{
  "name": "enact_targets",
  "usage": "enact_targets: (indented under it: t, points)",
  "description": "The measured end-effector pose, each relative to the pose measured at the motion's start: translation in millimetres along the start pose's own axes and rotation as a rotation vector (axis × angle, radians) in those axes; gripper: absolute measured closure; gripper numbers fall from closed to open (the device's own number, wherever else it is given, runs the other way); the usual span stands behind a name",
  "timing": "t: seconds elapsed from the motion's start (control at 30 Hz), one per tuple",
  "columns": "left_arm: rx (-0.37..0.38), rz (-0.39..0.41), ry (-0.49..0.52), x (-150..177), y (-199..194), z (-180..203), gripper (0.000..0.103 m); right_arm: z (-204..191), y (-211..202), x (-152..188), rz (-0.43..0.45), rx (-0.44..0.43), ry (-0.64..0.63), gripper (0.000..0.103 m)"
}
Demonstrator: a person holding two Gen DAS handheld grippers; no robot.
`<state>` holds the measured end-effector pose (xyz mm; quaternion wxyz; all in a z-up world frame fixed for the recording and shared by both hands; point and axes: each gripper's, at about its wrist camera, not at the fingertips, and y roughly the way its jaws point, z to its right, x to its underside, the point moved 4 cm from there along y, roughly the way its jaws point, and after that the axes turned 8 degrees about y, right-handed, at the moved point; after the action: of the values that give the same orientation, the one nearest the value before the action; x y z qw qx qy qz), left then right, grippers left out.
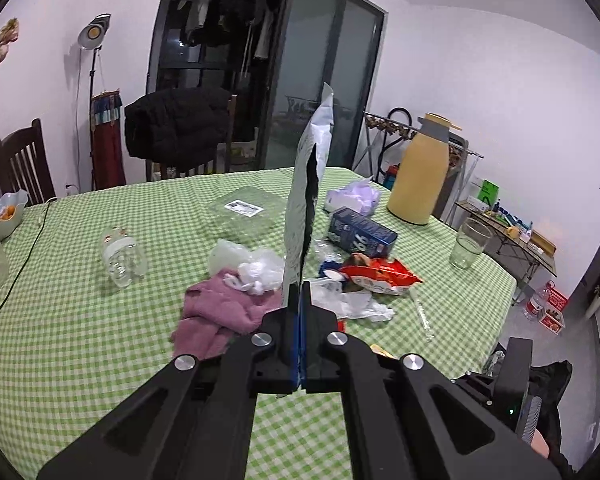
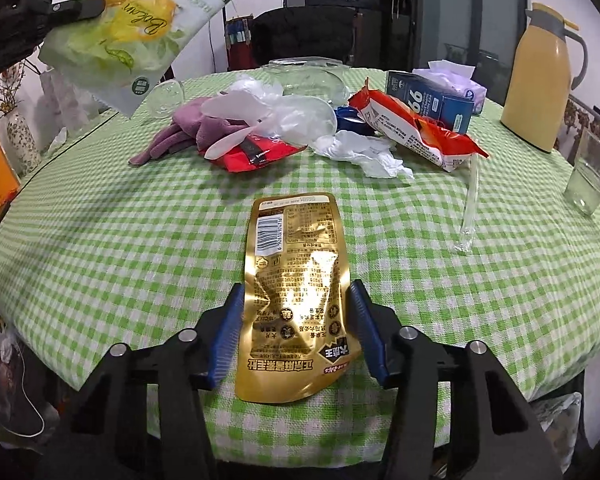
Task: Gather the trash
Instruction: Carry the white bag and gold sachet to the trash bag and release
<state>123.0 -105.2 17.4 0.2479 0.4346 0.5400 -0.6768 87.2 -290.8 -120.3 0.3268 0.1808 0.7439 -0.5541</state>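
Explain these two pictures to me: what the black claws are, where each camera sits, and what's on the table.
No robot here: a person holds a two-fingered grabber in each hand, each with a camera looking along its fingers. In the left view, the left gripper is shut on a white snack bag. In the right view, the right gripper straddles a gold pouch lying on the checked tablecloth; whether its fingers are pressing it yet is unclear. Behind are a red wrapper, purple cloth, blue carton and yellow jug.
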Motion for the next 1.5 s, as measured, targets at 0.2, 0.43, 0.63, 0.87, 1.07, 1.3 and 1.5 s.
enact_targets:
  t: [0.2, 0.43, 0.63, 0.87, 1.07, 1.3, 1.5]
  points:
    - [0.011, -0.004, 0.013, -3, 1, 13, 0.103, 17, -10, 1, -0.003, -0.056, 0.076, 0.068]
    - [0.043, 0.0, 0.042, -7, 6, 39, 0.103, 25, -27, 9, 0.016, -0.026, 0.072, 0.103]
    - [0.067, -0.011, 0.071, -8, 14, 58, 0.103, 54, -45, 11, 0.07, -0.005, 0.159, 0.103]
    - [0.106, -0.028, 0.103, -9, 30, 84, 0.103, 98, -93, 6, 0.183, 0.042, 0.244, 0.103]
    - [0.177, -0.064, 0.15, -11, 53, 131, 0.103, 158, -137, 15, 0.285, 0.112, 0.379, 0.103]
    - [0.37, -0.137, 0.256, -2, 88, 244, 0.103, 264, -189, 81, 0.348, 0.284, 0.633, 0.103]
    - [0.543, -0.292, 0.301, 36, 130, 367, 0.103, 354, -179, 181, 0.263, 0.372, 0.985, 0.103]
